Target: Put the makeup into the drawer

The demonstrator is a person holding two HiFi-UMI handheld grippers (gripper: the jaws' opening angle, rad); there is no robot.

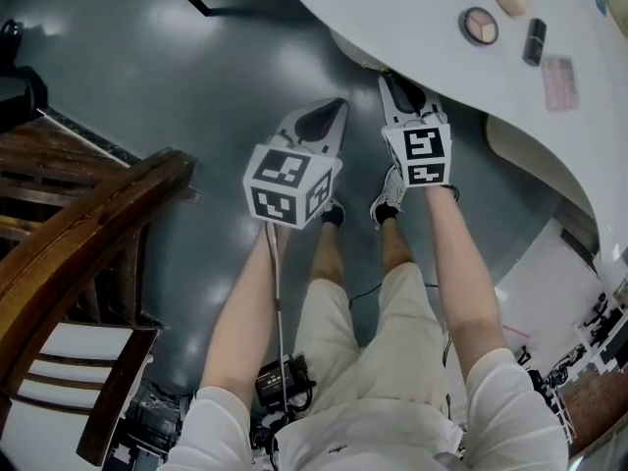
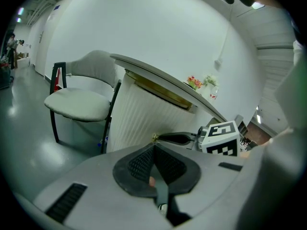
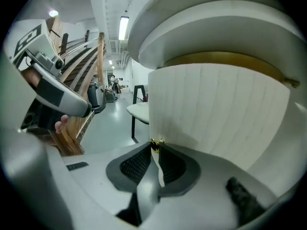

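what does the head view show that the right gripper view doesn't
Head view only: makeup on the white tabletop, namely a round compact, a puff, a dark tube and a pink palette. Right gripper view only: the right tongs shut on a small gold knob on the ribbed white front. Both: the left tongs and the wooden chair.

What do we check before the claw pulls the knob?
1. Right claw pinching the knob: ok.
2. Left claw empty: ok, shut on nothing.
3. Drawer open: not ok, looks shut.
4. Makeup waiting on the table: ok, compact and lipstick lie there.
5. Space inside the drawer: cannot tell.
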